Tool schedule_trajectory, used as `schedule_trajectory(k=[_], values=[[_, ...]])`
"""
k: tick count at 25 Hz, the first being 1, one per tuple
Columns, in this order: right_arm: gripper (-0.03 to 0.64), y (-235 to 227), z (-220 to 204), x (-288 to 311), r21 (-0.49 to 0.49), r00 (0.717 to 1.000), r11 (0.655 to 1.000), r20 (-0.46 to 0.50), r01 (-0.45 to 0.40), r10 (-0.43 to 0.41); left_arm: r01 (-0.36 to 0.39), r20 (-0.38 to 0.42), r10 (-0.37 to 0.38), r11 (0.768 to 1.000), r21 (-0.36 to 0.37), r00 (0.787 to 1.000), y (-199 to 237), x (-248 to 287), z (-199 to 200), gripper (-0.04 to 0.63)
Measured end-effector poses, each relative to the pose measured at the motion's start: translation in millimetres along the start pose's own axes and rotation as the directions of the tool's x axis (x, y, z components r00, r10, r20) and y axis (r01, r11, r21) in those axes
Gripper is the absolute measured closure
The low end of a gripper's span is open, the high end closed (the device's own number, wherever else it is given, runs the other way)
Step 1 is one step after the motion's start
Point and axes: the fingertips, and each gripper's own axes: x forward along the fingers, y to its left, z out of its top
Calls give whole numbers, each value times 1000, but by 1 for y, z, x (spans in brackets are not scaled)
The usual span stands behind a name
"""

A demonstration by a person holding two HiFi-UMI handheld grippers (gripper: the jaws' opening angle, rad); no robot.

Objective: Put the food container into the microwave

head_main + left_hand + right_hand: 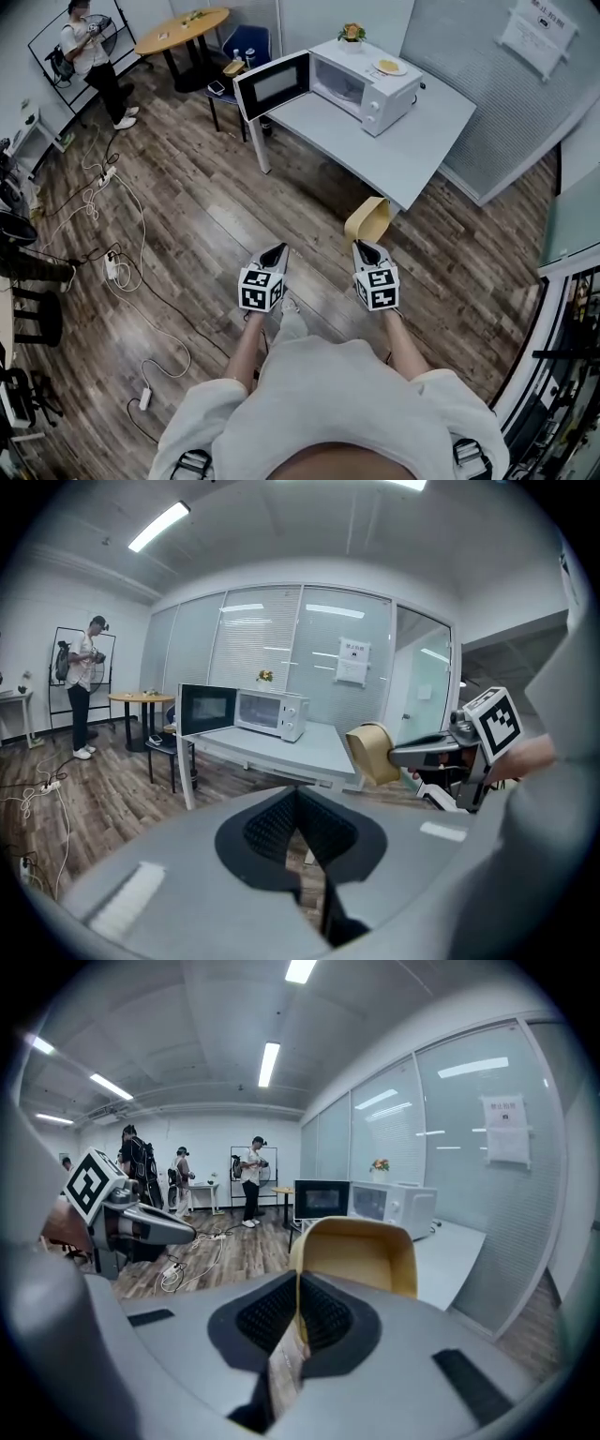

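Holding the paper food container (361,1255) by one thin side wall, the right gripper (298,1290) carries it in the air just off the near corner of the table (427,141). Left gripper (298,803): jaws together, empty. Microwave (361,89) sits at the far end, door (273,86) open. Container looks light, soft-walled and crushable, so a gentle pinch near the rim should do.

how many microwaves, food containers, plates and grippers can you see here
microwave: 1
food container: 1
plate, on top of the microwave: 1
grippers: 2 (left gripper, right gripper)
total: 5
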Motion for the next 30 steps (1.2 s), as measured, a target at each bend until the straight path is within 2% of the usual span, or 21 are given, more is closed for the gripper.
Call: schedule_trajectory(k=[17, 30], values=[[598, -27, 76, 138, -7, 999, 999, -13, 48, -48, 53, 4, -53, 999, 11, 999, 122, 85, 69, 584], [598, -16, 101, 209, -10, 999, 999, -14, 51, -51, 54, 4, -54, 998, 25, 999, 197, 111, 88, 584]])
